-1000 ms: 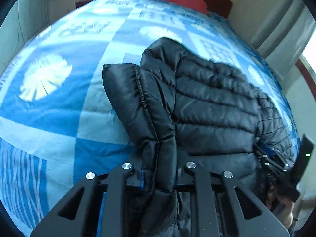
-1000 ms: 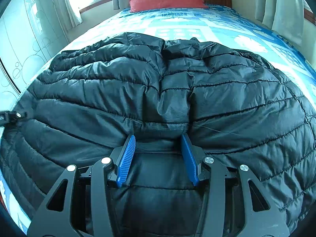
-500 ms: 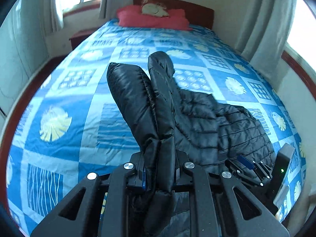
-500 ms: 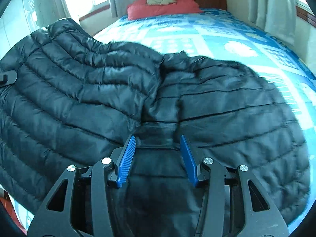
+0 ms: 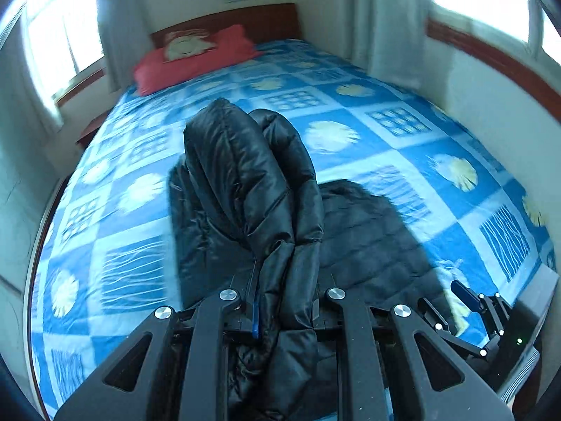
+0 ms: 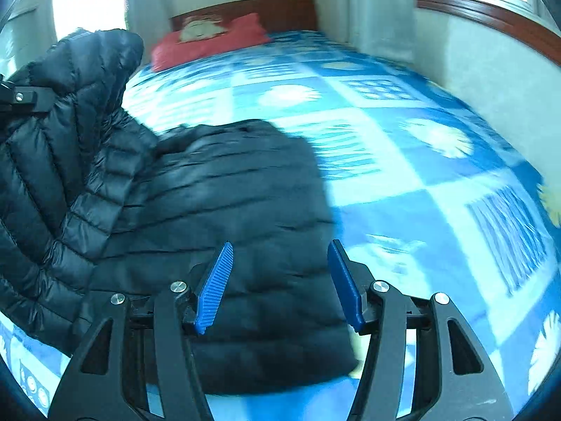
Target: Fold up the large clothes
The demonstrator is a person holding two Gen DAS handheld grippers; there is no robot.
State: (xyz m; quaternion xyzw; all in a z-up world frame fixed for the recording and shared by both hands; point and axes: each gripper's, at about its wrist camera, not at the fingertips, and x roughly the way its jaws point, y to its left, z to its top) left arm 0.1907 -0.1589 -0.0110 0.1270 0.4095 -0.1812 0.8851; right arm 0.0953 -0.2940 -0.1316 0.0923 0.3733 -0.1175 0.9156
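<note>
A black quilted puffer jacket (image 5: 368, 245) lies on the blue patterned bed (image 5: 403, 147). My left gripper (image 5: 285, 280) is shut on a thick fold of it, and that part (image 5: 252, 182) stands raised above the bed. In the right wrist view the raised part (image 6: 70, 122) hangs at the left with the left gripper's finger (image 6: 21, 98) on it, while the rest of the jacket (image 6: 228, 182) lies flat. My right gripper (image 6: 280, 245) hovers over the jacket's near edge. Its jaws are opening, and the blue pads (image 6: 214, 287) press on nothing. The right gripper (image 5: 470, 301) also shows in the left wrist view.
A red pillow (image 5: 196, 56) lies against the wooden headboard (image 5: 245, 21) at the far end. Curtains (image 5: 389, 17) and windows flank the bed. A white wall (image 6: 491, 80) runs along the right side. Bare bedspread (image 6: 420, 182) stretches right of the jacket.
The left gripper has risen and swung across with its fold of jacket. The right gripper's pads have spread apart off the jacket, and it has pulled back, so more bedspread shows.
</note>
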